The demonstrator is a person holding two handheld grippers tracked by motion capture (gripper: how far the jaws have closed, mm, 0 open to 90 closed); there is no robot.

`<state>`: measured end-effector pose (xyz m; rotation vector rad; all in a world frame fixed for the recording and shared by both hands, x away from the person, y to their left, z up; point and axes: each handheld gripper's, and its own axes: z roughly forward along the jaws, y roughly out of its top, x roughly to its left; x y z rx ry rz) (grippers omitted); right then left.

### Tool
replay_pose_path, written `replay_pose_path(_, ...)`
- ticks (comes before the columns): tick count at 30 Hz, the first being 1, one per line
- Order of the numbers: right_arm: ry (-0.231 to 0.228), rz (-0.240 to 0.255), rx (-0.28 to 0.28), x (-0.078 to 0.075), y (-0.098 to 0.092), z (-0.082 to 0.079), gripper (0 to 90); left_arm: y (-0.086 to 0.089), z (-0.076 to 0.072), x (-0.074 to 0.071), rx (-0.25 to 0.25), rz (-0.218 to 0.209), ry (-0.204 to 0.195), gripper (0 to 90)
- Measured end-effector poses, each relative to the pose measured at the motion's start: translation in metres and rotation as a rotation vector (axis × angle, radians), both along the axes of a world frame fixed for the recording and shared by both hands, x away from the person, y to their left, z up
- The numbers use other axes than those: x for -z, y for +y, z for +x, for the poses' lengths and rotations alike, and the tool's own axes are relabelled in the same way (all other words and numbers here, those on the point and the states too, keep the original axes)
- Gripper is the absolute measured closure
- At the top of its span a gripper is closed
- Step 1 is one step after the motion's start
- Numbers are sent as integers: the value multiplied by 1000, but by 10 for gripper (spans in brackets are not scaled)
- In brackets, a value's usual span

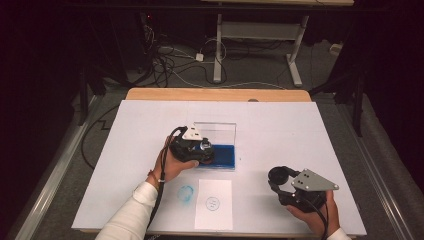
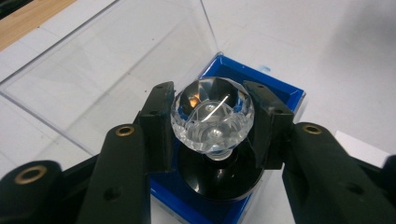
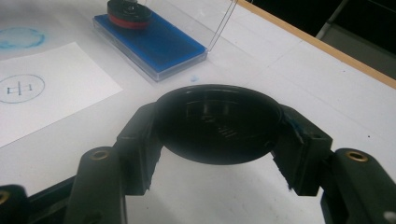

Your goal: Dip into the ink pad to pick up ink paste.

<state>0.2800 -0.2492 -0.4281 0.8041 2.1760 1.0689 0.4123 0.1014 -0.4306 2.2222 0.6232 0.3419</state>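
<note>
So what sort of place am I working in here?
Probably a lab or recording workshop: a white-topped table under a fixed camera, loose cables on the carpeted floor, and an adjustable desk frame behind. No home furnishings in view.

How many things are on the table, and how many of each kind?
Stamp with clear knob, in left gripper: 1
Black cap, in right gripper: 1
Blue ink pad box: 1
Paper sheet: 1
Blue smudge: 1
Total: 5
</note>
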Motion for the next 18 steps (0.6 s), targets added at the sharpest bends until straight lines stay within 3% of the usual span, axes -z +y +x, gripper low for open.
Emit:
replay_pose_path(7,4,-3,-9,0,1,0,386,0,3,3,-6,-8,2,545)
replay_pose_path(9,4,-3,-9,1,1,0,386,0,3,5,-11,8,-5,545)
replay_pose_path(13,4,-5,-11,0,1,-1,386,2,2,9,-11,-26,-13,545)
replay_pose_path(18,3,-2,-13,0,1,-1,386,3,-2,13,-2,-32,-37,545)
